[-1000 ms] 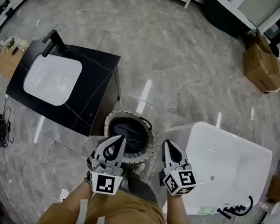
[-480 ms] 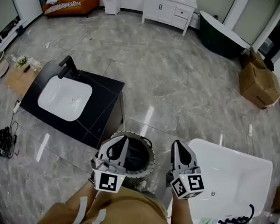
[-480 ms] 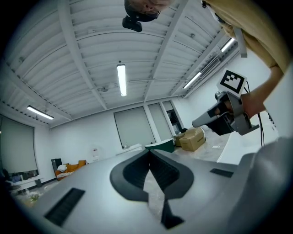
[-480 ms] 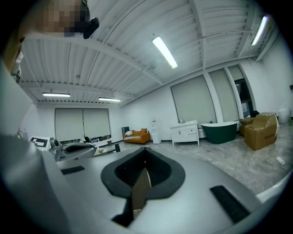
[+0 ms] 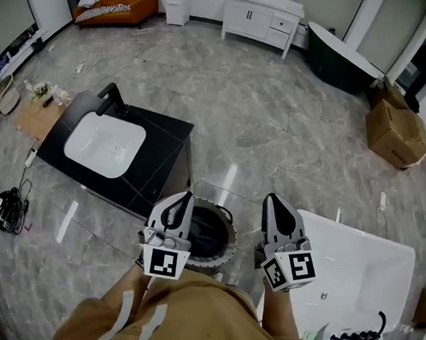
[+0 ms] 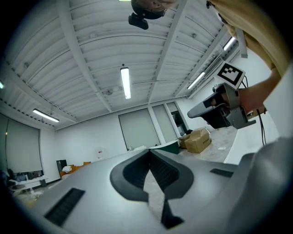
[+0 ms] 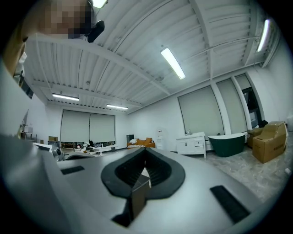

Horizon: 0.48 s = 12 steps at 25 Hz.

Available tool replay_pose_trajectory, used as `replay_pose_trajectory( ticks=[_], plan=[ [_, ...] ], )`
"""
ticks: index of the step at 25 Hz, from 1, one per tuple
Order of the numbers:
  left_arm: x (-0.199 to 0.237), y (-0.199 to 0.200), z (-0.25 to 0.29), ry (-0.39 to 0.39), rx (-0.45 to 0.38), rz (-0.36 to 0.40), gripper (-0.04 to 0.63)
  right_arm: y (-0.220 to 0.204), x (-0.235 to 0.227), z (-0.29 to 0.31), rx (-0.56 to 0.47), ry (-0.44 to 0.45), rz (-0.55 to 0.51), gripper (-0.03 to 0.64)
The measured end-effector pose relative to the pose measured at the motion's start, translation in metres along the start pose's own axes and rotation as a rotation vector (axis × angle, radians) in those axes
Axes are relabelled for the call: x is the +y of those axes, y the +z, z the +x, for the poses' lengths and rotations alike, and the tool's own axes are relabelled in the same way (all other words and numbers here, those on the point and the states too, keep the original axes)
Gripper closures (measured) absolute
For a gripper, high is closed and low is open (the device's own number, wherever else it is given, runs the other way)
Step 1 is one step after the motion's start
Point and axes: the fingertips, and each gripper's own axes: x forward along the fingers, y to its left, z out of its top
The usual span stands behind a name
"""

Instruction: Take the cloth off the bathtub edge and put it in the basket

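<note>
Cloth (image 5: 205, 230), probably the dark heap below and between the tools, lies inside the basket (image 5: 230, 231). Bathtub (image 5: 359, 278) edge beside the right tool (image 5: 272, 200) looks bare. Left tool (image 5: 184, 200) and right tool are clenched and empty, so the task appears done.

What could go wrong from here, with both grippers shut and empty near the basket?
1. The basket stands close in front of the person; a step could tip it and spill the dark cloth inside.
2. The right gripper hangs over the bathtub corner and might knock the rim if lowered carelessly.
</note>
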Motion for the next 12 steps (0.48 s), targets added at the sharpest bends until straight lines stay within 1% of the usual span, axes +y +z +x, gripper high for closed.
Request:
replay_pose_trajectory(
  ticks=[3,9,12],
  plan=[
    [0.005,0.004,0.0,0.017,-0.012,-0.005,0.592,0.006,0.002,0.0,-0.009,0.005,-0.01,0.611],
    [0.009,0.008,-0.004,0.04,-0.006,-0.056,0.592,0.028,0.006,-0.007,-0.047,0.014,-0.053,0.611],
    [0.012,0.01,-0.006,0.038,-0.007,-0.038,0.592,0.038,0.013,-0.007,-0.07,0.018,-0.095,0.611]
  ],
)
